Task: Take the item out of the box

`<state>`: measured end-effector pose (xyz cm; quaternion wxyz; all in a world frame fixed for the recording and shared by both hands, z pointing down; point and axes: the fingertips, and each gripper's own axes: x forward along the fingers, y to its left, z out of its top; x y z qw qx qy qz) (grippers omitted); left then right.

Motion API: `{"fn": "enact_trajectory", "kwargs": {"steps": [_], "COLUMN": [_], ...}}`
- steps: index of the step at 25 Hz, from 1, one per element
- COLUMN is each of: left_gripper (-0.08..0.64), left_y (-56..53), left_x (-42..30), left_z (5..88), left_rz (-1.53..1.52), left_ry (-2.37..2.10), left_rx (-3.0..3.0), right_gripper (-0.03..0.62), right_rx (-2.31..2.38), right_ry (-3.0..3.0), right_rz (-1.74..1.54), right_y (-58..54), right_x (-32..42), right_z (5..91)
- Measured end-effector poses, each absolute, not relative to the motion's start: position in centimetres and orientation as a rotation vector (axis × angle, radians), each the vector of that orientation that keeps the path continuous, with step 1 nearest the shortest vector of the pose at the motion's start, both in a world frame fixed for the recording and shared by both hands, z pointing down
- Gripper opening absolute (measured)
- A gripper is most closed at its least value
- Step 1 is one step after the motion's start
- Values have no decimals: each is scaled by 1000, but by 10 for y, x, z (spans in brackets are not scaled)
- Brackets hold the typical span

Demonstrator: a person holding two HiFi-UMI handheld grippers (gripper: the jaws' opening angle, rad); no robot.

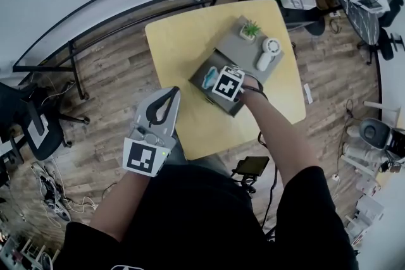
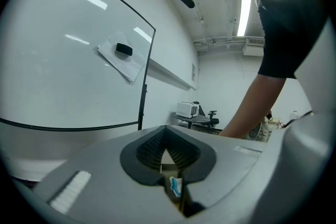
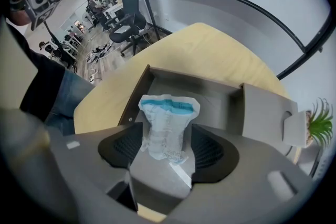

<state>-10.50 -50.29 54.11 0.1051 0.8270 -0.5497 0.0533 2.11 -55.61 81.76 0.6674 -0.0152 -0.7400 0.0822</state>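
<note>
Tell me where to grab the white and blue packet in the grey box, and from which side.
Pinch the packet across its narrow middle, below the blue-edged end: it's slimmest there. Come down through the open top, since the box walls close off its sides. The right gripper looks clamped there.

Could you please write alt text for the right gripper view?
The right claw grips a crumpled white-and-blue packet by its middle, over an open grey box on a yellow table. A small potted plant shows at the right edge.
</note>
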Motion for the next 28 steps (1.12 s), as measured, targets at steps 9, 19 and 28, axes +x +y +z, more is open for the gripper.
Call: {"fn": "enact_trajectory", "kwargs": {"steps": [9,19,28], "left_gripper": [0,0,0], "left_y": [-499,-492,-498], "left_x": [-106,-103,-98], "left_z": [544,543,530], "left_rz": [160,162,132], "left_ry": [-1610,-1602,-1586], "left_rx": [2427,2431,2470], "right_gripper": [162,94,92], "right_rx": [0,60,179], "right_ry": [-1646,-1653,-1748], "right_rz": [164,145,133], "right_y": [-555,-557,-569], "right_x": [22,22,29], "right_z": [825,823,765]}}
